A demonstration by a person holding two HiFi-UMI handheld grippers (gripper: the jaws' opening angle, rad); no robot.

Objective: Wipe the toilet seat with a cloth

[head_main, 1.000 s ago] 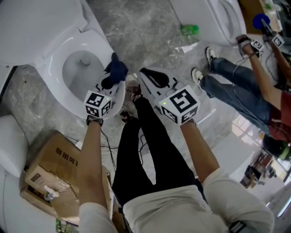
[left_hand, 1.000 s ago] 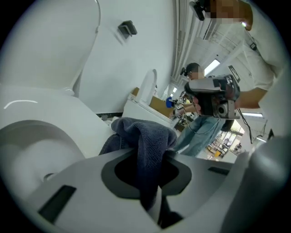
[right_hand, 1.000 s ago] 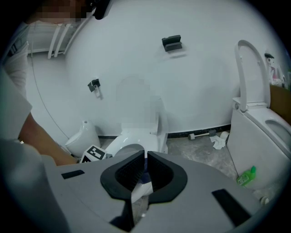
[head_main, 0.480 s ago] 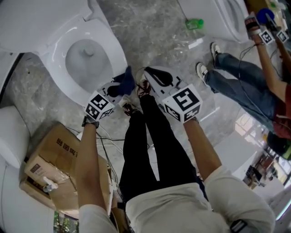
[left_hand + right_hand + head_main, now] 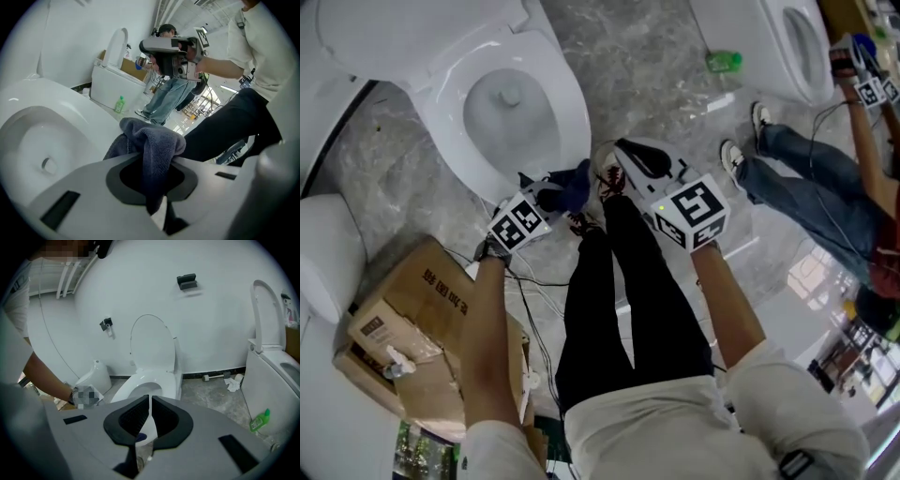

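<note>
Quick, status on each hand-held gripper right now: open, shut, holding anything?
Left hand-held gripper: closed on the dark blue cloth.
Right hand-held gripper: closed, nothing between its jaws.

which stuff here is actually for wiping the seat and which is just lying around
For the job: toilet seat; dark blue cloth, clamped in the left gripper; right gripper, shut and empty.

Lying about: cardboard box; green bottle on the floor; second toilet; cables beside the box.
</note>
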